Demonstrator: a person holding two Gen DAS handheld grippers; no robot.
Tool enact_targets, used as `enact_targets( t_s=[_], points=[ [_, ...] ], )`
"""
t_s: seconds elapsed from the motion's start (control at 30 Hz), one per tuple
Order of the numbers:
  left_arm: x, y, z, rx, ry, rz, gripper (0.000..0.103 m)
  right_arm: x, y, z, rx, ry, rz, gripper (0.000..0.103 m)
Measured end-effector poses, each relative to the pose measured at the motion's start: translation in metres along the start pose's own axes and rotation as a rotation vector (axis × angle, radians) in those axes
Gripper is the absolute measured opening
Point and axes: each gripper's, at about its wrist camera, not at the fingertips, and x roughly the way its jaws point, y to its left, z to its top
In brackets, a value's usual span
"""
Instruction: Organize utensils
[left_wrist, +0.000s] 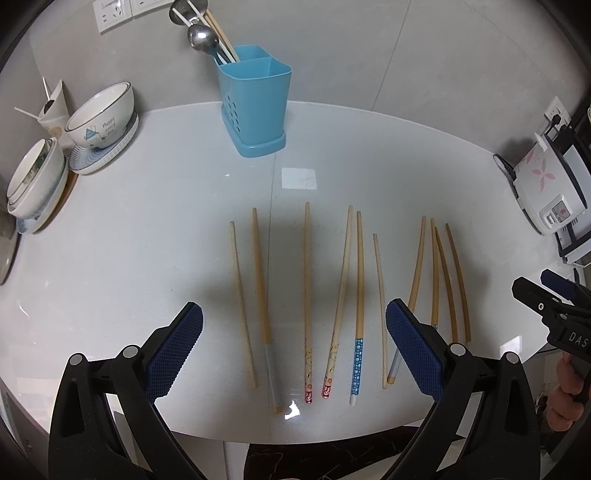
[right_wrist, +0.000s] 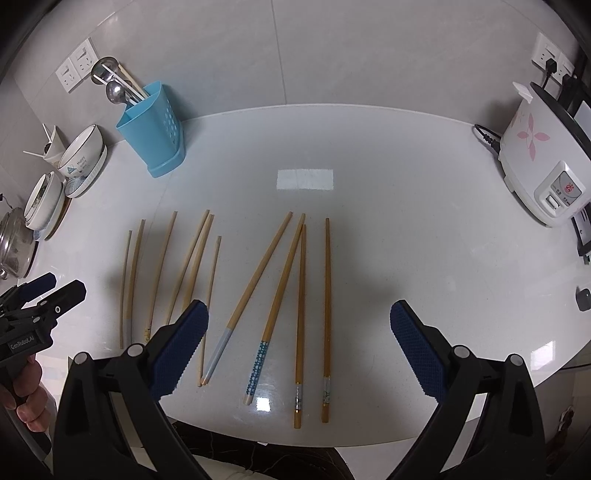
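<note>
the left gripper (left_wrist: 294, 349) hangs over the near edge of the white table (left_wrist: 147, 229), its blue-padded fingers (left_wrist: 177, 350) spread wide apart with nothing between them; below it lie the left half of a row of chopsticks (left_wrist: 306, 295), side by side on the tabletop, tips pointing to the far side. the right gripper (right_wrist: 299, 350) hovers just to the right of it, its jaws likewise wide apart and empty, over the right half of the same row, where a blue-dotted chopstick (right_wrist: 275, 314) and a grey-ended chopstick (right_wrist: 251, 288) lie slanted and two plain ones lie nearly straight. each gripper shows at the edge of the other's view. on the far side of the table, left of centre, stands a blue utensil holder (left_wrist: 255, 99), upright near the wall, with spoons (left_wrist: 201, 37) and a few chopsticks leaning out of its far compartment. far left are stacked bowls (left_wrist: 101, 110) on plates; at the far right sits a white rice cooker (right_wrist: 543, 162) with pink flowers.
</note>
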Motion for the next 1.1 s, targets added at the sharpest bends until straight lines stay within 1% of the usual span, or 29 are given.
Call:
enact_targets(
  t_s=[1.1],
  points=[
    [0.0024, 0.0049, -0.0015, -0.019, 0.017, 0.006, 0.097, 0.0007, -0.0002, 0.0008, 0.001, 0.008, -0.009, 0.095]
  ],
)
